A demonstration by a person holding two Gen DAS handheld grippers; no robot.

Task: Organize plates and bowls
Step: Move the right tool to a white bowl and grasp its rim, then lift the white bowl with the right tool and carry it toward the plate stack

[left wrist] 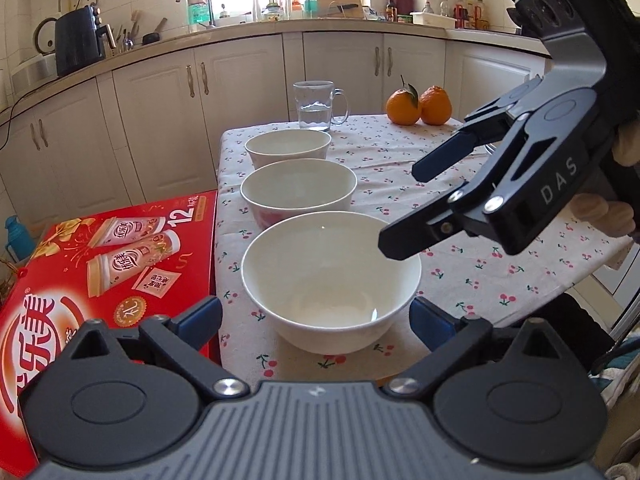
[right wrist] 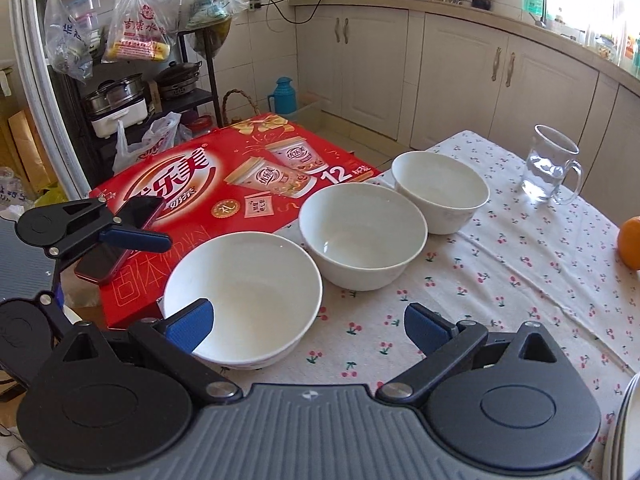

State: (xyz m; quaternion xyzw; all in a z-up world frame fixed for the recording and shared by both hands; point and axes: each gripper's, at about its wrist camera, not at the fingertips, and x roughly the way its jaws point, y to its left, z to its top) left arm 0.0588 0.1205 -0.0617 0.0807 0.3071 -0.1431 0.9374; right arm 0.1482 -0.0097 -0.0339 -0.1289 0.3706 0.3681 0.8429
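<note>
Three white bowls sit in a row along the left edge of the table (left wrist: pixel 460 248), none nested yet: the near bowl (left wrist: pixel 331 276), the middle bowl (left wrist: pixel 298 190) touching it, and the far bowl (left wrist: pixel 288 147) by the glass mug (left wrist: pixel 316 105). Our left tool (left wrist: pixel 316 314) hangs with its fingers spread wide on either side of the near bowl, gripping nothing; the right tool (right wrist: pixel 308 320) is likewise apart and empty, one pad over that bowl's rim. We judge stacking comes next, so we should pinch one wall at the rim (not the whole bowl), lift straight, and lower gently into the middle bowl, keeping clear of the red box (right wrist: pixel 224 184).
</note>
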